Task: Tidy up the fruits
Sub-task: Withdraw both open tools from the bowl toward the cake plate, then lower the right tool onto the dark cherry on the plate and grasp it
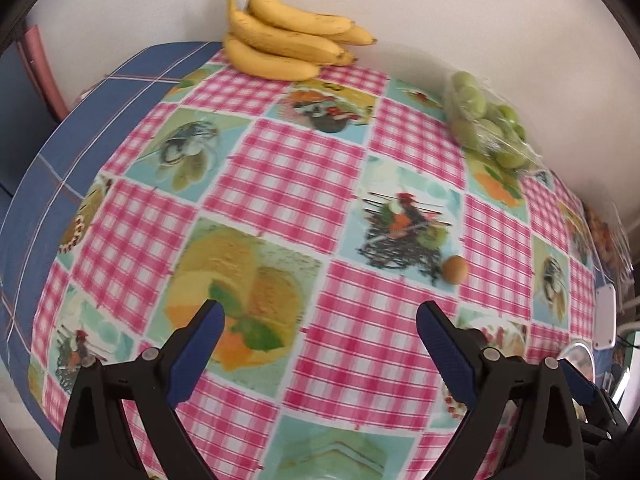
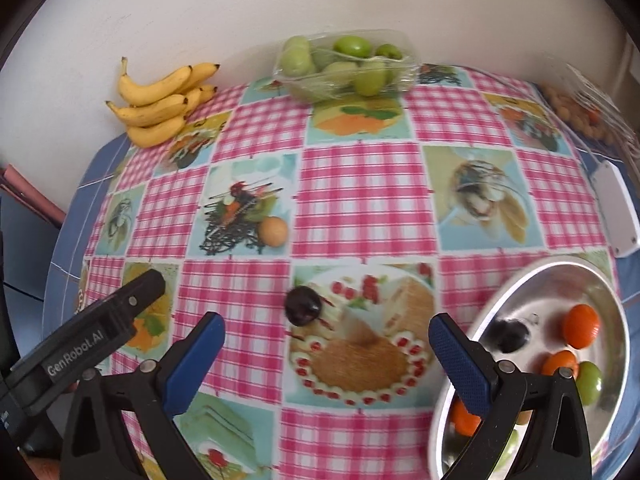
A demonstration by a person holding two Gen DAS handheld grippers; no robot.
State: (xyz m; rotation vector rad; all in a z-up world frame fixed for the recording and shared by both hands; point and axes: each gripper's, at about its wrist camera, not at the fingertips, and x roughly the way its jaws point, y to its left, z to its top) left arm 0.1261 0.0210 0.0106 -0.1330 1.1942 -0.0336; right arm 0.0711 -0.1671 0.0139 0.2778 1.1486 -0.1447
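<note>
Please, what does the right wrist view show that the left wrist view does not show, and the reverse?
Only the right wrist view: a dark plum loose on the tablecloth, and the fruits inside the metal bowl. Only the left wrist view: the open left tool seen from its own camera. Both: bananas, the box of green fruits, and a small tan round fruit.

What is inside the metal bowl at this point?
The metal bowl holds a dark round fruit, orange fruits and a green fruit. The right claw, open, covers the bowl's near part, where more orange and green only partly shows.
</note>
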